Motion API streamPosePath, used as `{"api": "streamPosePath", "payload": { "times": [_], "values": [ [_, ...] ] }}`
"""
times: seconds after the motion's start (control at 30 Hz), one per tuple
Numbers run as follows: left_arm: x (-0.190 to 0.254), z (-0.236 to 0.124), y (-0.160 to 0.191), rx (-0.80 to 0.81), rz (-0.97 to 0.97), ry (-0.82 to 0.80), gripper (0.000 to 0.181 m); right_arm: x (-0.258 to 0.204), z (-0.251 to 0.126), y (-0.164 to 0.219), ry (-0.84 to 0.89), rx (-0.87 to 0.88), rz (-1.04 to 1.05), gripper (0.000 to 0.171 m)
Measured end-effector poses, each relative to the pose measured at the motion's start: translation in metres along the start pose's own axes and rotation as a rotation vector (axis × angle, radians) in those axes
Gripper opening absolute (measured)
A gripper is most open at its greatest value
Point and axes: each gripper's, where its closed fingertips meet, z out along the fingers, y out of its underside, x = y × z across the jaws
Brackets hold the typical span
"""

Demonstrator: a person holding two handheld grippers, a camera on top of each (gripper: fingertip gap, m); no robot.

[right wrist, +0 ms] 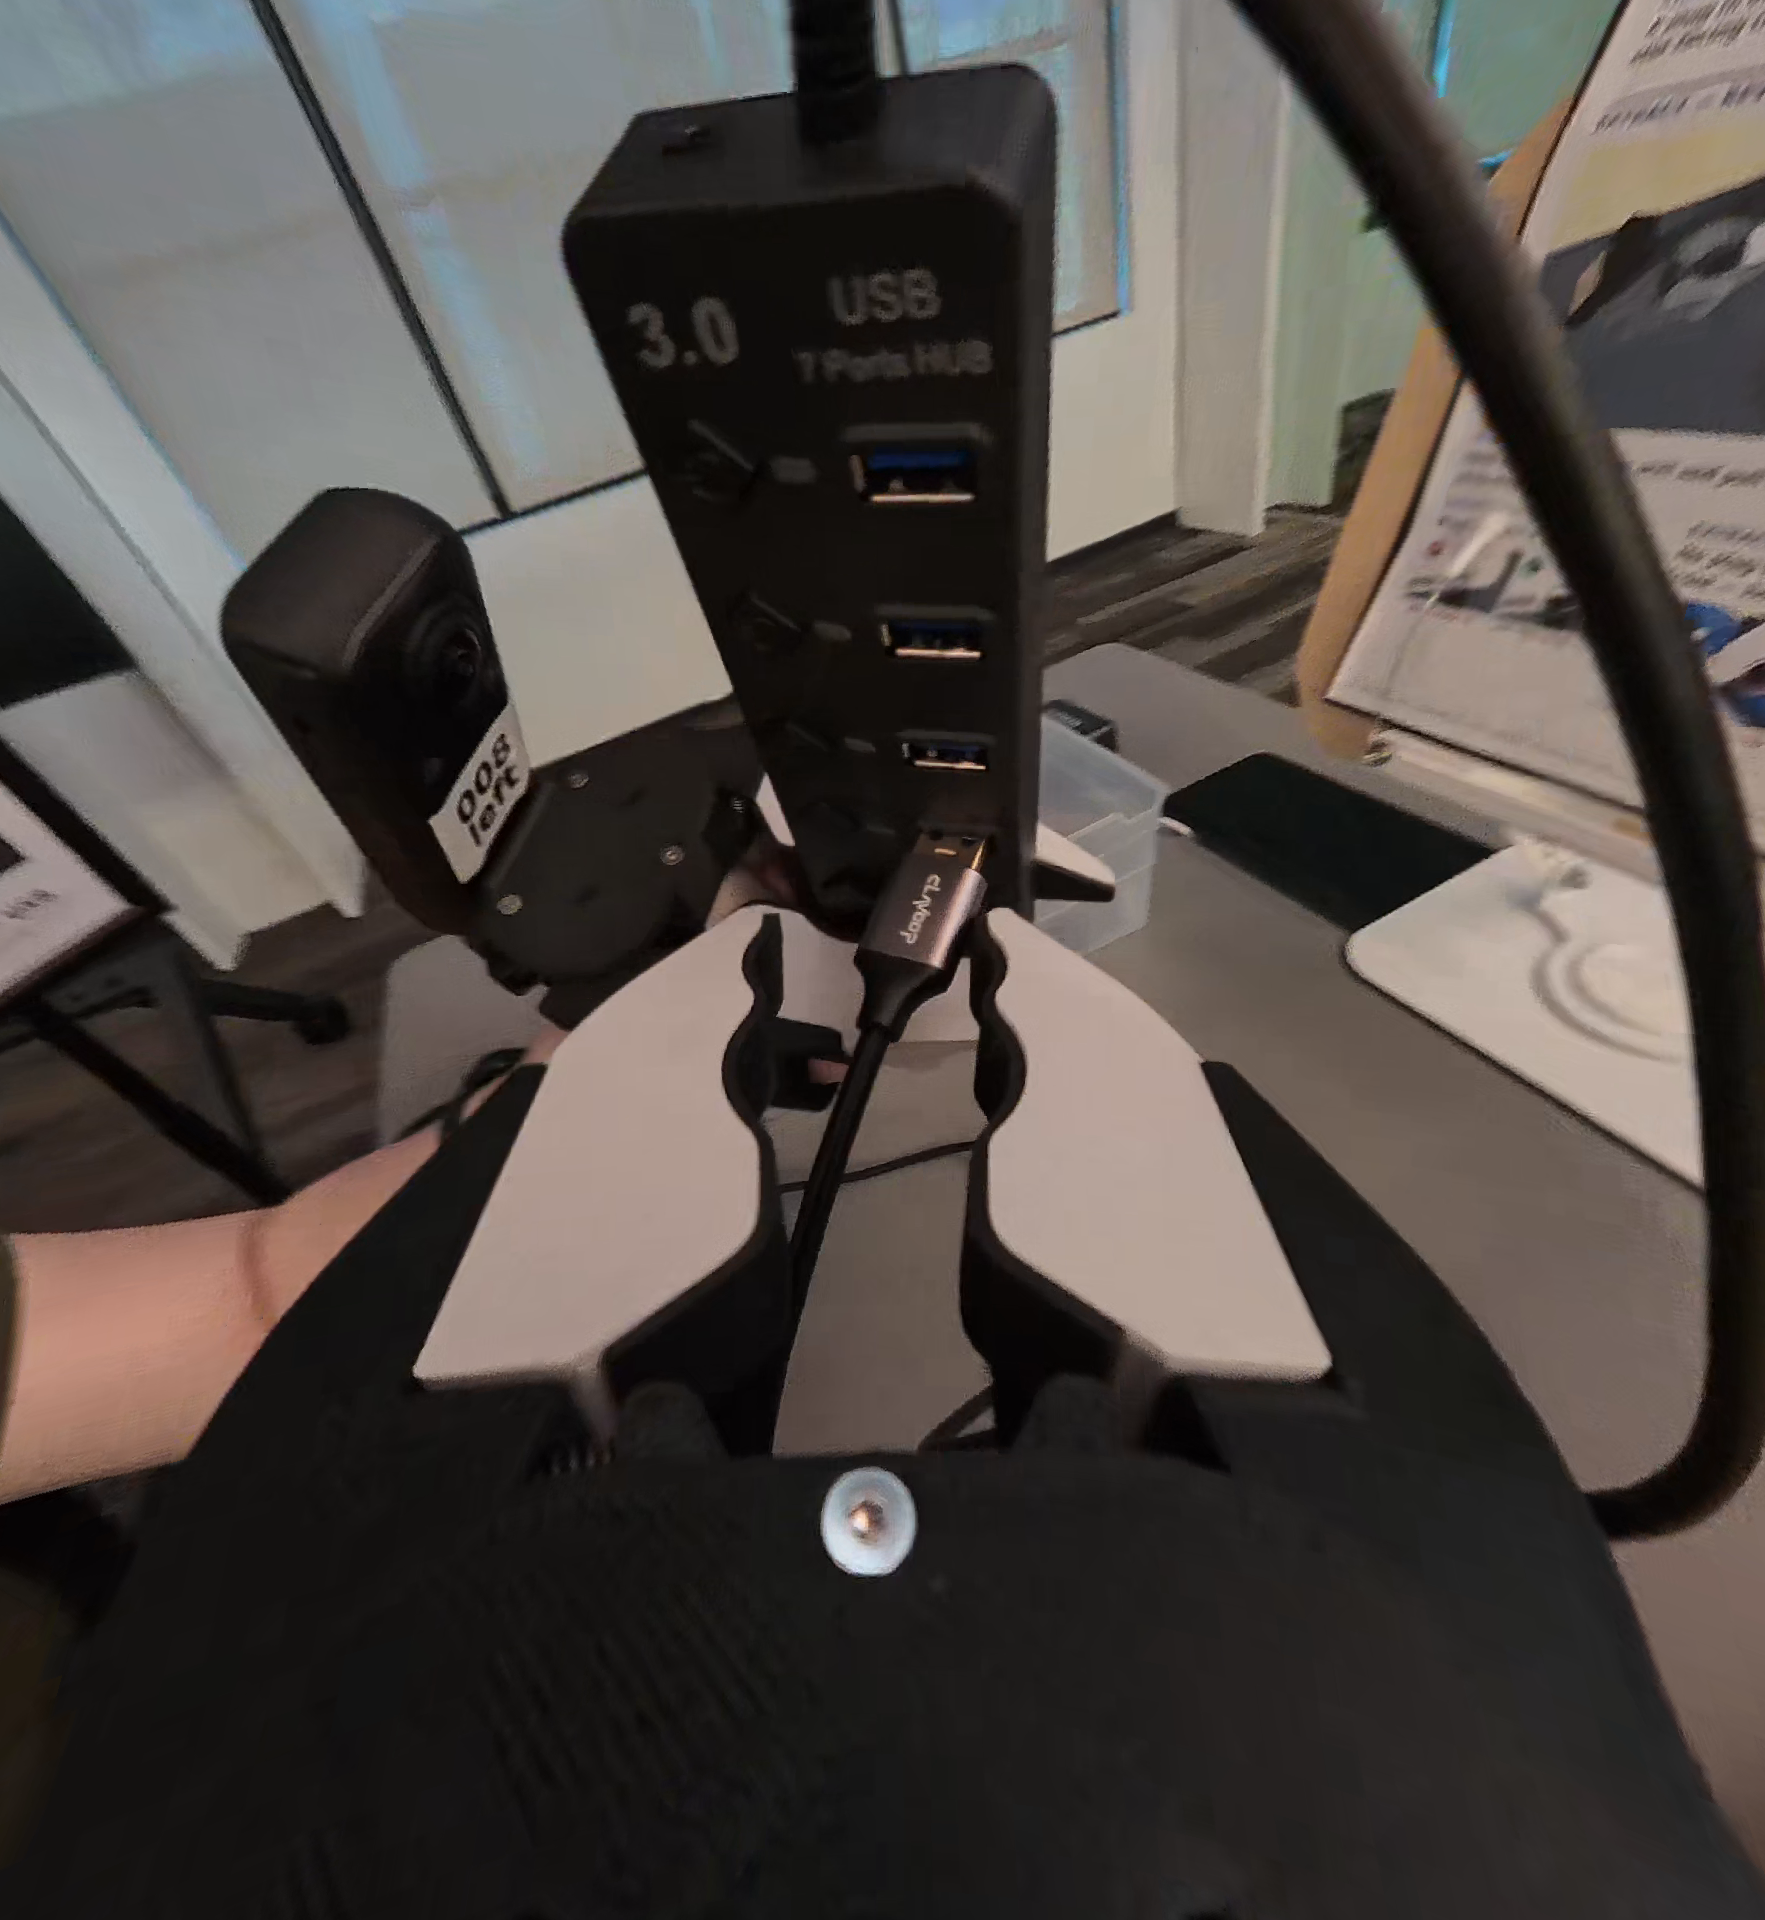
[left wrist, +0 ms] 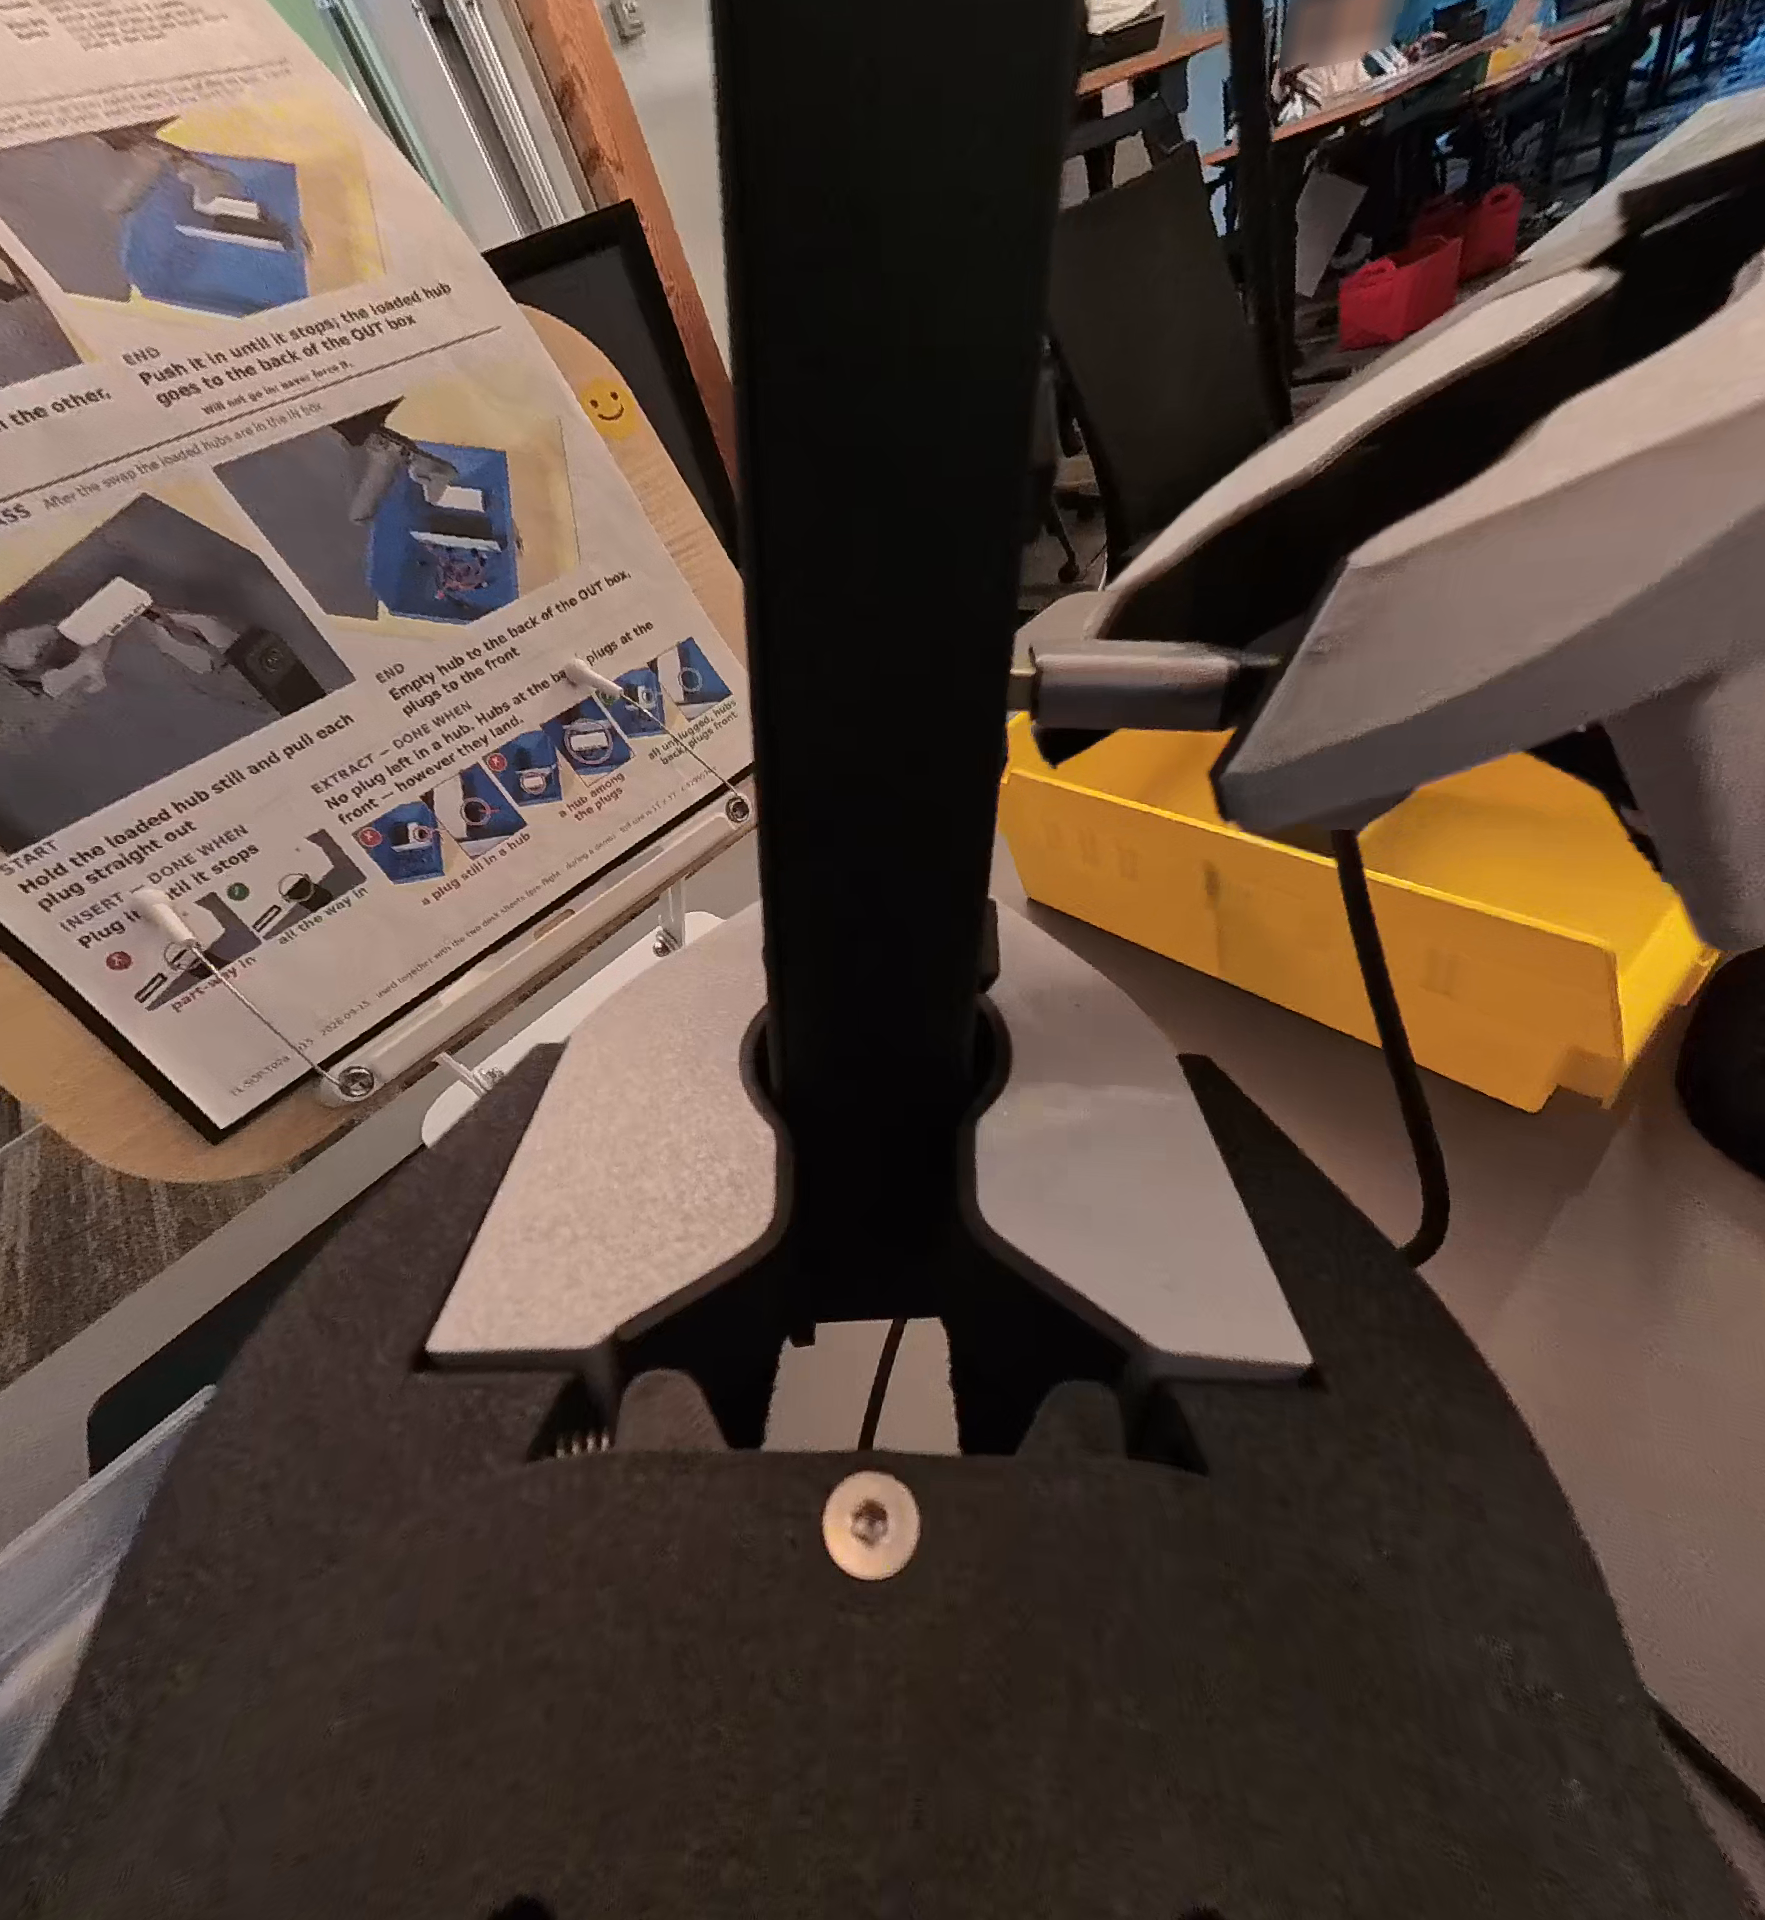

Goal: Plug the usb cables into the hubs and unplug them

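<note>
so the black usb hub [right wrist: 836,468] stood upright, its long axis rising straight ahead of the right gripper [right wrist: 878,935], ports facing back toward it. the grey usb plug [right wrist: 928,891] sat at the lowest visible port, metal tip just at the opening; whether it was fully seated i couldn't tell. the plug's axis ran along the right gripper's fingers [right wrist: 649,1143], which stood apart either side of the cable [right wrist: 826,1164], not gripping it in that view; from the left wrist view the same fingers [left wrist: 1480,665] seemed to sit right over the plug [left wrist: 1132,686], so contact was uncertain. the left gripper [left wrist: 862,1091] was clamped on the hub's lower end [left wrist: 862,520], holding it from below. right was plainly the nearer hand for the plug. beyond the right gripper lay a yellow bin [left wrist: 1377,935], and left of the hub an instruction sheet [left wrist: 234,520] leaned.
</note>
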Motion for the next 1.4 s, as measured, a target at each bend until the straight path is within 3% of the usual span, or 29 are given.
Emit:
{"api": "streamPosePath", "payload": {
  "times": [0.4, 0.7, 1.4],
  "values": [
    [-0.001, -0.006, -0.007, 0.024, -0.090, 0.011, 0.026, -0.002, 0.007, -0.006, 0.244, 0.068, -0.277, 0.034],
    [-0.001, -0.006, -0.008, 0.018, -0.105, 0.021, 0.026, 0.002, 0.004, -0.012, 0.362, 0.069, -0.423, 0.025],
    [0.002, -0.003, -0.014, 0.099, -0.121, -0.008, 0.026, 0.003, -0.003, -0.016, 0.394, 0.081, -0.406, 0.020]
  ]
}}
